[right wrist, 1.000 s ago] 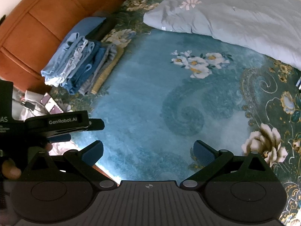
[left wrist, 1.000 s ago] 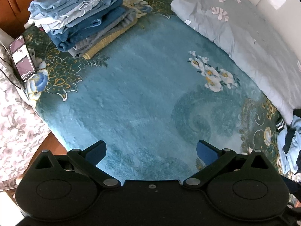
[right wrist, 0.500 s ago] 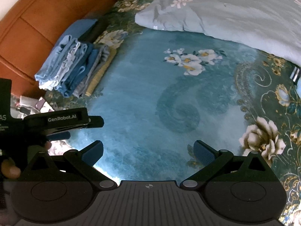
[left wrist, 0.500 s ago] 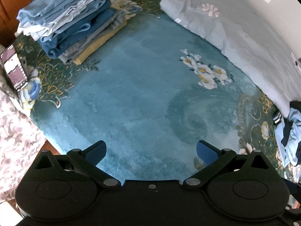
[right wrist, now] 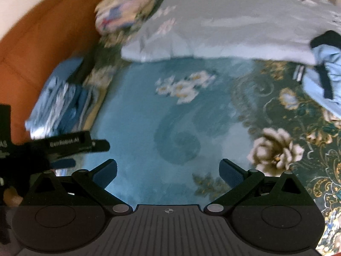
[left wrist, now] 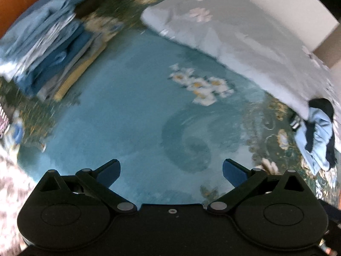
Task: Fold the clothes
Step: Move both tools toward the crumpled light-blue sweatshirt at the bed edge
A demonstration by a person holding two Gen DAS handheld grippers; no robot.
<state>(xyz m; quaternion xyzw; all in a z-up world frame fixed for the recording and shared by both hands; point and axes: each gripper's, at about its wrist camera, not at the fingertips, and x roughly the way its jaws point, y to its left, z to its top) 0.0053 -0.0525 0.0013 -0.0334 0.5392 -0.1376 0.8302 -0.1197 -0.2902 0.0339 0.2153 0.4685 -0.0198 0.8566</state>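
- Both grippers empty, jaws spread wide: left gripper (left wrist: 170, 170), right gripper (right wrist: 168, 170), over the teal floral blanket (left wrist: 132, 115).
- Next garment, a light-blue jacket (right wrist: 326, 79), lies crumpled at the blanket's right edge by the grey quilt (right wrist: 234, 27).
- Folded stack (left wrist: 49, 51) sits far-left corner.
- I'd grab the jacket by its shoulders, then spread it flat mid-blanket.

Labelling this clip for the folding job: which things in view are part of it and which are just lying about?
Part of the job:
- unfolded light blue garment, crumpled by the quilt
- stack of folded clothes
- left tool and right tool, both open and empty

Lying about:
- grey floral quilt
- teal floral blanket
- patterned pillow
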